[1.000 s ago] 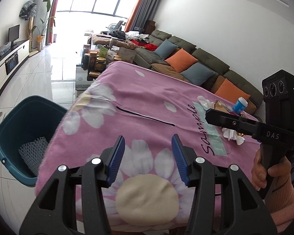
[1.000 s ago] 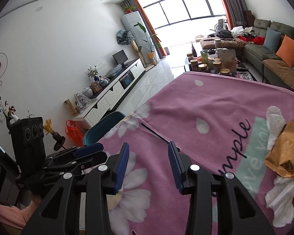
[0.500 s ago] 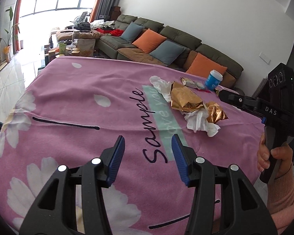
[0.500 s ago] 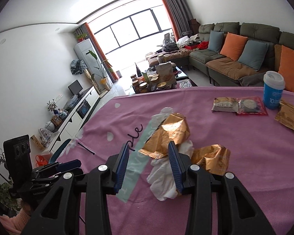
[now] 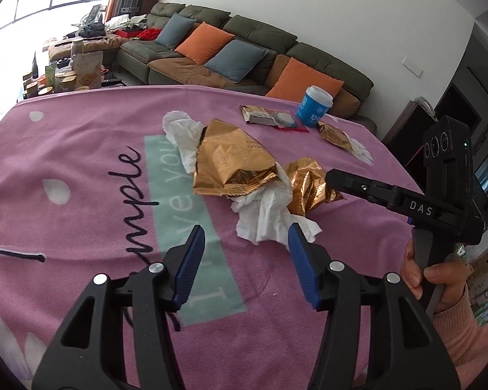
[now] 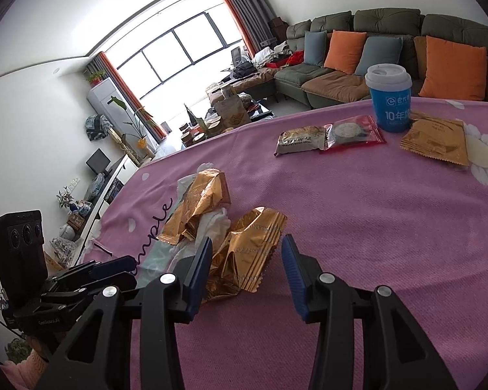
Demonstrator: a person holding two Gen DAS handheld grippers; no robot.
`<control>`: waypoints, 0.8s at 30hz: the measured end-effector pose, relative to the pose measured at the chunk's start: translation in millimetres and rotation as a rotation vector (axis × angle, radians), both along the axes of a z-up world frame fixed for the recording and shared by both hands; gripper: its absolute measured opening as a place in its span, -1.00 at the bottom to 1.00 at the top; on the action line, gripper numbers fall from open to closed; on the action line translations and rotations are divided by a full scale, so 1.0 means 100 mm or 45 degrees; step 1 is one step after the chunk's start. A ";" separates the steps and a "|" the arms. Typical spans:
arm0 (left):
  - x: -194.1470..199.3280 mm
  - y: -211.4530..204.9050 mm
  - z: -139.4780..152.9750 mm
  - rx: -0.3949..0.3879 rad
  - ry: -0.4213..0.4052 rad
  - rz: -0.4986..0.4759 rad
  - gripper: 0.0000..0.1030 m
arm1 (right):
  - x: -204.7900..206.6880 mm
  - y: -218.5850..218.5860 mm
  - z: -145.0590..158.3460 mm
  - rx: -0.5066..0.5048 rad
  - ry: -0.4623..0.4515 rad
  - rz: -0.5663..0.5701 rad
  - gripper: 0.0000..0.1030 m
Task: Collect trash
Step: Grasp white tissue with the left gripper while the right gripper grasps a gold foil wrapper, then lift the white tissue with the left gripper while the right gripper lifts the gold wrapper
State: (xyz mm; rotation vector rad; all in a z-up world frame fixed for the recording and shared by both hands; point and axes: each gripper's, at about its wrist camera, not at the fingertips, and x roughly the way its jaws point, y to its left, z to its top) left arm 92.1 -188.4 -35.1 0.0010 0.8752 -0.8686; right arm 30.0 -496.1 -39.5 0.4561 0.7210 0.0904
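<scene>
A pile of trash lies on the pink flowered blanket: a big gold wrapper, white crumpled tissue and a smaller crumpled gold wrapper. My left gripper hovers just short of the tissue, its jaws opening with nothing between the pads. My right gripper comes at the pile from the other side, jaws opening too. The smaller gold wrapper lies in its gap, and the pads do not press it. Each gripper shows in the other's view: the right gripper and the left gripper.
Farther back on the blanket stand a blue paper cup, two sealed snack packets and a flat gold packet. A green sofa with orange and blue cushions runs behind. A hand grips the right gripper's handle.
Both views have swung from the blanket's bin-side edge across to the trash pile. Both grippers are now close to it, and the jaws stand slightly wider.
</scene>
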 end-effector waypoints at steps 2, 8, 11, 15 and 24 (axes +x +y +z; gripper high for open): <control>0.01 -0.16 -0.06 0.016 0.021 -0.028 0.09 | 0.02 -0.02 -0.05 0.030 0.010 0.010 -0.18; 0.14 -0.46 -0.23 0.035 0.133 -0.032 -0.19 | 0.04 -0.03 -0.12 0.103 0.021 0.039 -0.36; 0.15 -0.51 -0.28 0.052 0.142 -0.031 -0.59 | 0.02 -0.04 -0.12 0.119 0.016 0.048 -0.47; 0.13 -0.47 -0.29 0.037 0.153 -0.047 -0.91 | -0.03 -0.07 -0.11 0.135 0.004 0.048 -0.55; -0.12 -0.22 -0.08 0.009 0.046 -0.089 -0.93 | -0.23 -0.09 0.03 0.099 -0.037 0.032 -0.55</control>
